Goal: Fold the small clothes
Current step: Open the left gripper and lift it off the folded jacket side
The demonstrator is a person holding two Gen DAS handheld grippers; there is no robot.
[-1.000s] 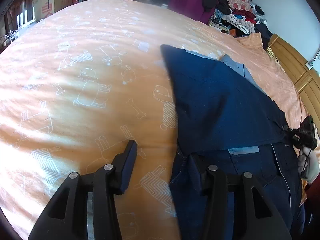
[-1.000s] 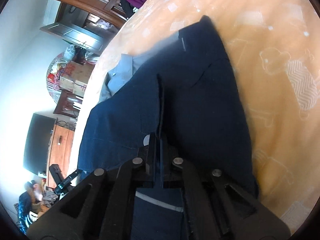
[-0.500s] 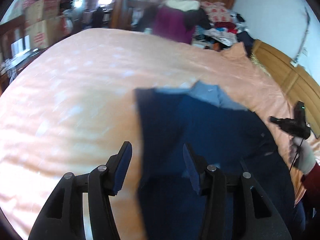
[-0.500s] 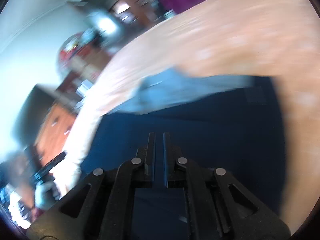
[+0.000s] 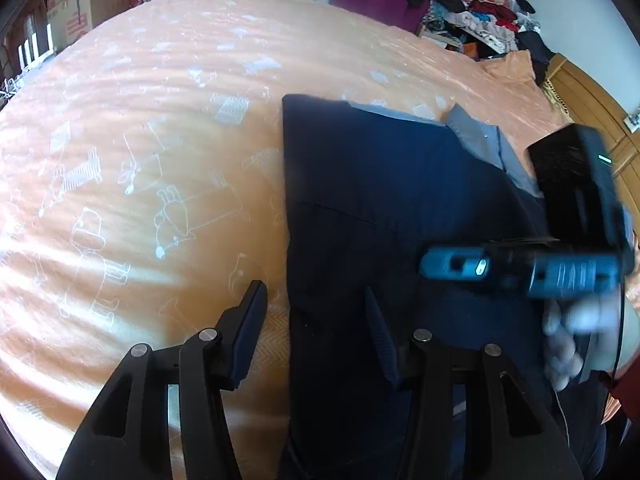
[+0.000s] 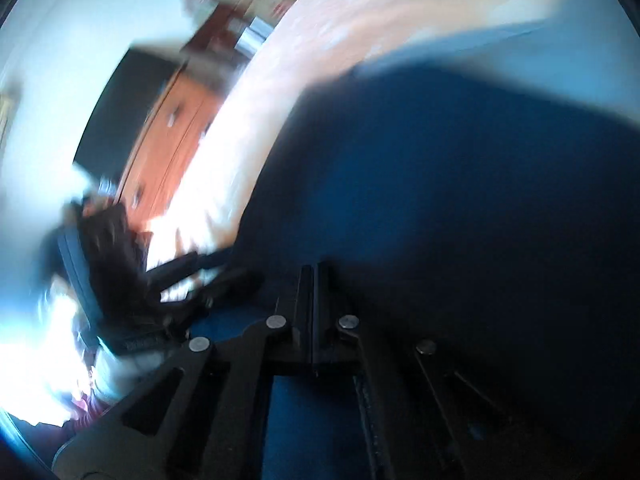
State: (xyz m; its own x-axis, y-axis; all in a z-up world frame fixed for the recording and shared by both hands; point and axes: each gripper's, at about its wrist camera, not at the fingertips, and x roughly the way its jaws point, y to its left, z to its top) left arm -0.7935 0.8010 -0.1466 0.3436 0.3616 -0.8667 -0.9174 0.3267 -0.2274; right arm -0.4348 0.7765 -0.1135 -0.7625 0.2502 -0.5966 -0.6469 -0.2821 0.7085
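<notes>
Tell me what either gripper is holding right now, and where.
Nothing visible: left gripper open astride the navy garment's edge; right gripper shut, no cloth seen pinched.

Left wrist: low over the bed [image 5: 160,128], facing its far end. Right wrist: blurred, close above — both sharing the navy garment [image 5: 360,200].

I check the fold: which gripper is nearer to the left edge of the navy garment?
Left. The left gripper is open astride that edge of the navy garment; the right gripper is over its right part.
</notes>
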